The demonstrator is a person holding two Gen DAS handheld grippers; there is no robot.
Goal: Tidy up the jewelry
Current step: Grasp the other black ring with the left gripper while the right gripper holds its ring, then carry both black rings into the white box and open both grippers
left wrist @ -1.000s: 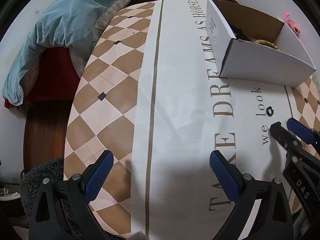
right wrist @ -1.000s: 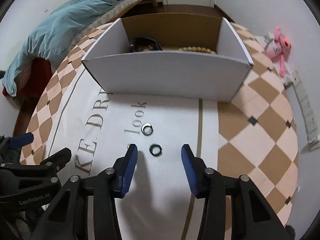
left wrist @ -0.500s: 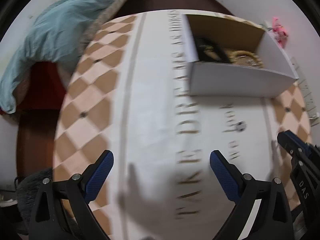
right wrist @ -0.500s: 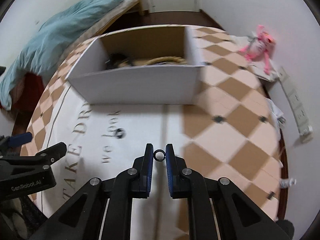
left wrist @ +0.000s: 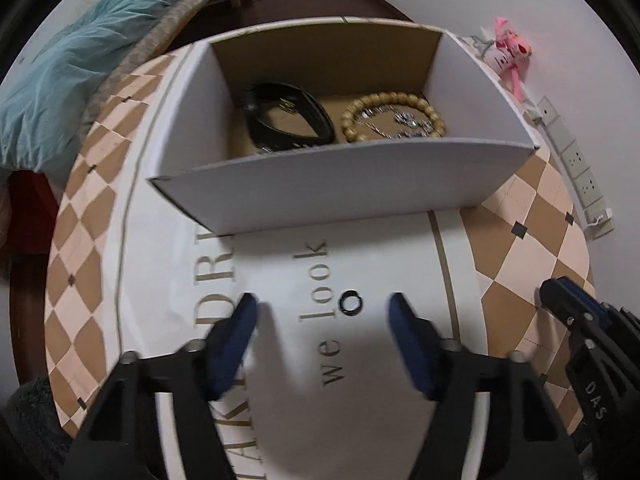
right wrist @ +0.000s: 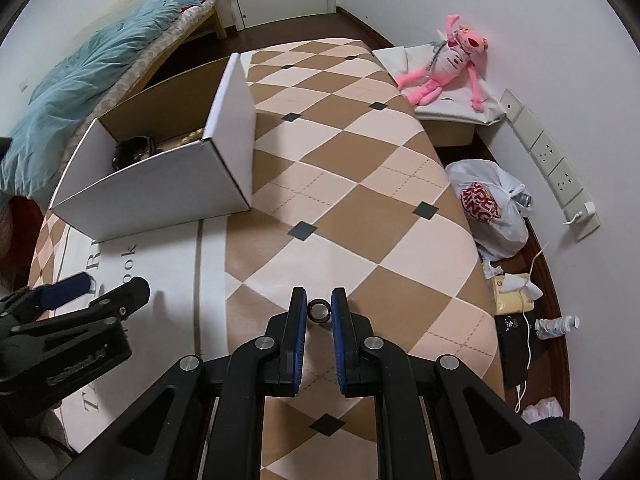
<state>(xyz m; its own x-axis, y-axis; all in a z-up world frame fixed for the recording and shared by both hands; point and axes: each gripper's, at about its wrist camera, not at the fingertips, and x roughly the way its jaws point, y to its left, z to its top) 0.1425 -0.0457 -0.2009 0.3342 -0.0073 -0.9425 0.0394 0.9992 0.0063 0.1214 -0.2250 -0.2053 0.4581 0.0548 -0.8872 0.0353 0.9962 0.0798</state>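
Since a second ago, one small dark metal ring (right wrist: 319,310) has been lifted off the table, pinched by the right gripper (right wrist: 319,312). Left gripper (left wrist: 320,316), angled steeply down, has been closing around the second dark ring (left wrist: 350,302), untouched on the cloth. White cardboard box (left wrist: 340,188) already holds a black bangle (left wrist: 288,122) and wooden bead bracelet (left wrist: 394,118); both rings are still to be boxed.

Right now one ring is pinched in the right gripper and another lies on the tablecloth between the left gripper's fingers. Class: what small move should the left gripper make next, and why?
Probably finish closing the left gripper on the black ring. Its jaws have just been closing, but the pads do not touch the ring yet. The right gripper already clamps its own ring, and the white box sits just beyond.
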